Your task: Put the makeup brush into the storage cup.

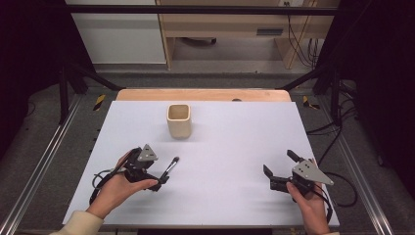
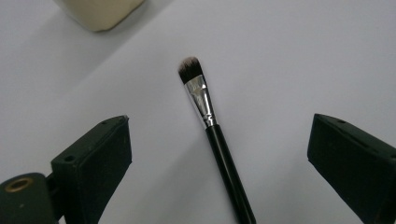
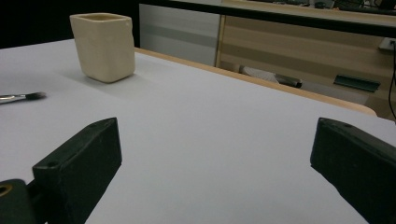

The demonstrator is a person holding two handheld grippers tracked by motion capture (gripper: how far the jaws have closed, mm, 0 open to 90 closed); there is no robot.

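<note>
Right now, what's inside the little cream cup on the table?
From above, the cream cup is open at the top and nothing sticks out of it. Its inside is shadowed, so the bottom can't be made out. The makeup brush lies on the table, between the left gripper's open jaws.

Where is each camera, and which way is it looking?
High view: above the person's side, looking forward and down; left gripper, right gripper and both hands show.
Left gripper view: on the left gripper, facing the brush; open jaws show.
Right gripper view: low, facing the cup; open jaws show.
All share brush and cup.
</note>
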